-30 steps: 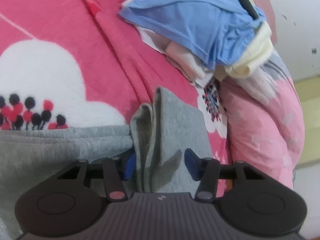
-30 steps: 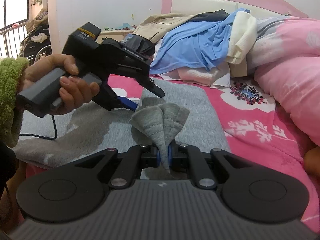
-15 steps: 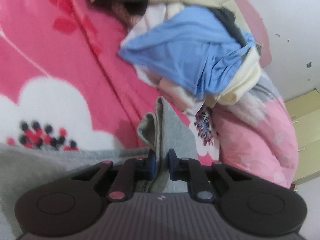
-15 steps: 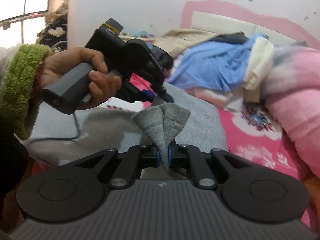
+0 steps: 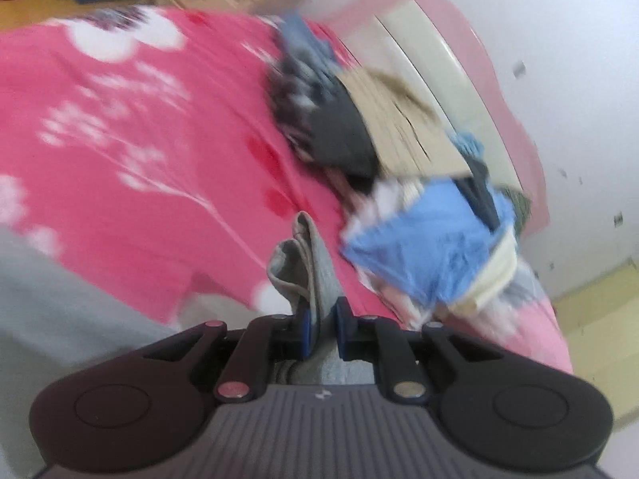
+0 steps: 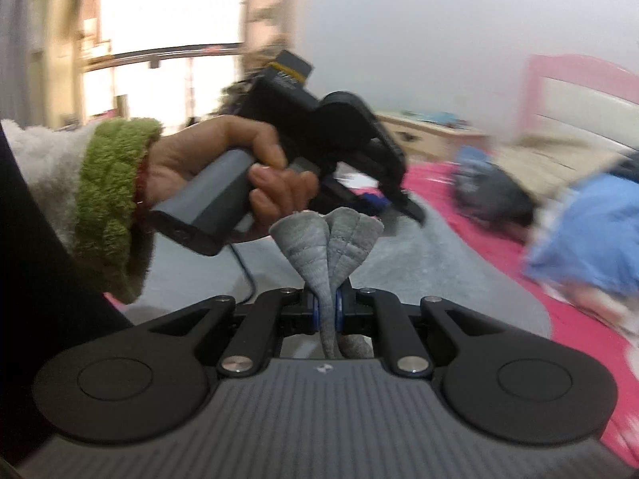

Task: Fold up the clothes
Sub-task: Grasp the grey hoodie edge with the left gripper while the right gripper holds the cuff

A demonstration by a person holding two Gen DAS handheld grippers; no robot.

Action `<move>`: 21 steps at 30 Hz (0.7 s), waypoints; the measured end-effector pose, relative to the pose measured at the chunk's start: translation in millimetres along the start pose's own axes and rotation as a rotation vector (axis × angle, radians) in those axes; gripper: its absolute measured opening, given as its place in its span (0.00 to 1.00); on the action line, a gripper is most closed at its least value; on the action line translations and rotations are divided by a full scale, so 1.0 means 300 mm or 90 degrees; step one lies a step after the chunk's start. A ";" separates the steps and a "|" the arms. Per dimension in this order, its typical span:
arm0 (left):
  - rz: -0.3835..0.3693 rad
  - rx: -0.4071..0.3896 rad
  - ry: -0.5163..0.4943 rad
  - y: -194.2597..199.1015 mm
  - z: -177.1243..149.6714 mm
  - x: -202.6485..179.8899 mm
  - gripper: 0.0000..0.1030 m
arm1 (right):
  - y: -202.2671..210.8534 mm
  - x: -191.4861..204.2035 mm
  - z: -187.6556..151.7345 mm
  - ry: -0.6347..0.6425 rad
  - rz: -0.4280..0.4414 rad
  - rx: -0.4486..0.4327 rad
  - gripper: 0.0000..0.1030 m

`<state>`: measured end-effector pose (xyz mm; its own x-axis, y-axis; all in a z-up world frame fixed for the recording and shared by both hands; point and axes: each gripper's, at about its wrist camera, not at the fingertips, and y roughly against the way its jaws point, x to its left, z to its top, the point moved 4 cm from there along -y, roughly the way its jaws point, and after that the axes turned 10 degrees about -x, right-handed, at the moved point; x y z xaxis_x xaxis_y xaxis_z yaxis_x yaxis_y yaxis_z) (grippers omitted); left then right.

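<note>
A grey garment point(image 5: 307, 267) lies spread on the pink bedspread point(image 5: 139, 151). My left gripper point(image 5: 321, 325) is shut on a bunched fold of its edge, which sticks up between the blue pads. In the right wrist view my right gripper point(image 6: 327, 313) is shut on another gathered fold of the same grey garment point(image 6: 331, 239), fanned out above the pads. Just beyond it a hand with a green cuff point(image 6: 223, 171) holds the left gripper, whose tips are hidden behind the fold. Both pictures are blurred by motion.
A heap of other clothes, blue point(image 5: 431, 239), dark point(image 5: 331, 131) and beige point(image 5: 403, 119), lies by the pink headboard point(image 5: 479, 52). A pink quilt point(image 5: 531, 331) sits at the right. A wooden nightstand point(image 6: 431, 135) stands beside the bed, and a bright window point(image 6: 167, 4) is behind.
The left gripper closed on the grey fold, then rose and swung left, bringing the headboard and nightstand into view. The right gripper also lifted and turned, keeping its hold on the fold.
</note>
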<state>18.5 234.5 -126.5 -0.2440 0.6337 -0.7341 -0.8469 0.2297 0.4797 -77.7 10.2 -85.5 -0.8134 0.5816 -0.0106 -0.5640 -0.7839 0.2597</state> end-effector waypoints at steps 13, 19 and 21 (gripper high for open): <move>0.121 -0.056 0.001 0.434 0.265 0.411 0.12 | -0.425 0.408 0.104 0.061 0.305 0.037 0.06; 0.179 -0.057 -0.015 0.562 0.375 0.528 0.12 | -0.572 0.598 0.138 0.108 0.375 0.033 0.06; 0.194 -0.057 -0.024 0.590 0.404 0.567 0.12 | -0.620 0.658 0.143 0.116 0.384 0.035 0.06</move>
<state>-115.5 472.5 -108.3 -0.4771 0.6903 -0.5439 -0.7761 -0.0405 0.6293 -127.2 280.2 -94.4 -0.9999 -0.0101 -0.0097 0.0065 -0.9470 0.3212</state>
